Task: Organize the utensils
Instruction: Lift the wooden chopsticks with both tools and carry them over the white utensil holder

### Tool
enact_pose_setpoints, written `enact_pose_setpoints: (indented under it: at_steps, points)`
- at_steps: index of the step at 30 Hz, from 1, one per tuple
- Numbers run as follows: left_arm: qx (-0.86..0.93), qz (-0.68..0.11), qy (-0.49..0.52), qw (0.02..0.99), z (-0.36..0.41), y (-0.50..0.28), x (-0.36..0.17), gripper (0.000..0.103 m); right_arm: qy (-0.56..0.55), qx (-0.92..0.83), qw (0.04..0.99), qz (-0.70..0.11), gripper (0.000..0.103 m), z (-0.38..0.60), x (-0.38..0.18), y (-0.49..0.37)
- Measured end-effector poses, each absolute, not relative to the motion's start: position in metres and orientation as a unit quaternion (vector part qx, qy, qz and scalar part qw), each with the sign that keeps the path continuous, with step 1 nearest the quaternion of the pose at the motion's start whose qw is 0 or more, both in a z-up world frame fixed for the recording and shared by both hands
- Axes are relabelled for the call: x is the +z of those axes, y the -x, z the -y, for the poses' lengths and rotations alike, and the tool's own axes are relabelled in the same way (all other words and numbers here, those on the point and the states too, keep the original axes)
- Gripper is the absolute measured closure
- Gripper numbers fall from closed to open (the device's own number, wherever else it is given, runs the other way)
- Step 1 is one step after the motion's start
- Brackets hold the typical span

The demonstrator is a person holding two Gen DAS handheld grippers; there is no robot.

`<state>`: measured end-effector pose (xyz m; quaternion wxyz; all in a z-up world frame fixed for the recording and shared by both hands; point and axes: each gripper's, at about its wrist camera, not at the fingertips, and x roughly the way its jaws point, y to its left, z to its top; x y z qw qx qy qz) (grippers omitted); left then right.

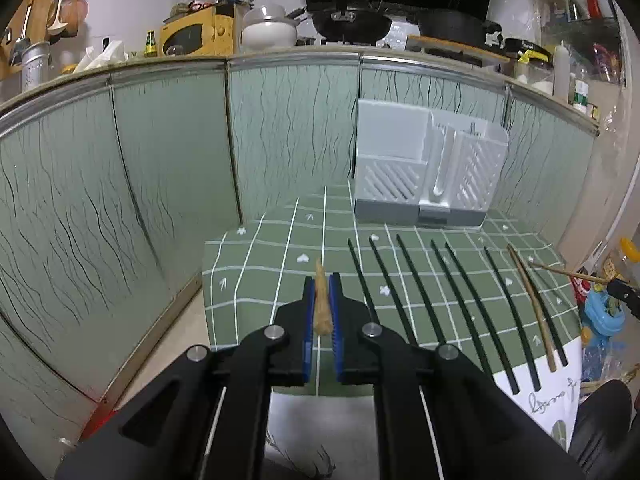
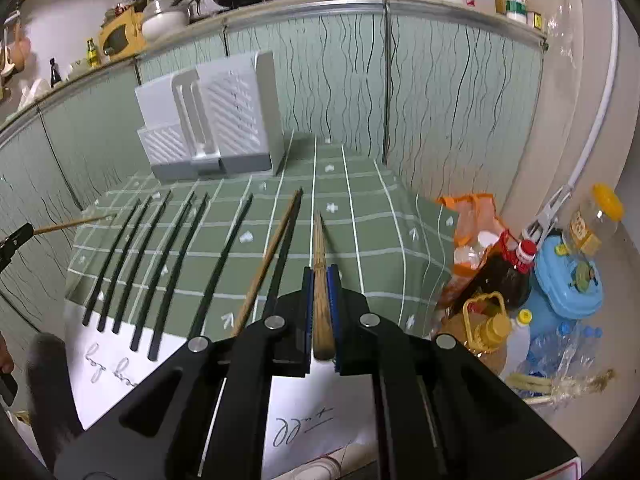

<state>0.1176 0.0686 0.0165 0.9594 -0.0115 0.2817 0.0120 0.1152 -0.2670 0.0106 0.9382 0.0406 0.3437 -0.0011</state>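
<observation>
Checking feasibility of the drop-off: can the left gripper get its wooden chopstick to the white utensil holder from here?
Probably yes. The left gripper is shut on the wooden chopstick, and the cloth between it and the white utensil holder looks bare; the black chopsticks lie off to the right.

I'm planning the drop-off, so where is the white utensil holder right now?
The white utensil holder stands at the far end of the green checked cloth, against the cabinet doors, beyond the row of black chopsticks; it sits upper right in the left wrist view.

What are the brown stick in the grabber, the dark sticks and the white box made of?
The brown chopstick in the right gripper looks like wood or bamboo: matte, streaky tan grain. The dark chopsticks seem smooth plastic or lacquer, evenly dark; hard to tell. The white holder looks like molded matte plastic with slanted slots.
</observation>
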Motion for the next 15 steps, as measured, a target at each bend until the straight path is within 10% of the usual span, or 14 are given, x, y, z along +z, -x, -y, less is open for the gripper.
enact_pose_setpoints:
  at_steps: [15]
  points:
    - [-0.013, -0.239, 0.001, 0.971, -0.072, -0.121, 0.064, 0.096, -0.041, 0.015, 0.953, -0.3, 0.096, 0.27, 0.063, -0.13]
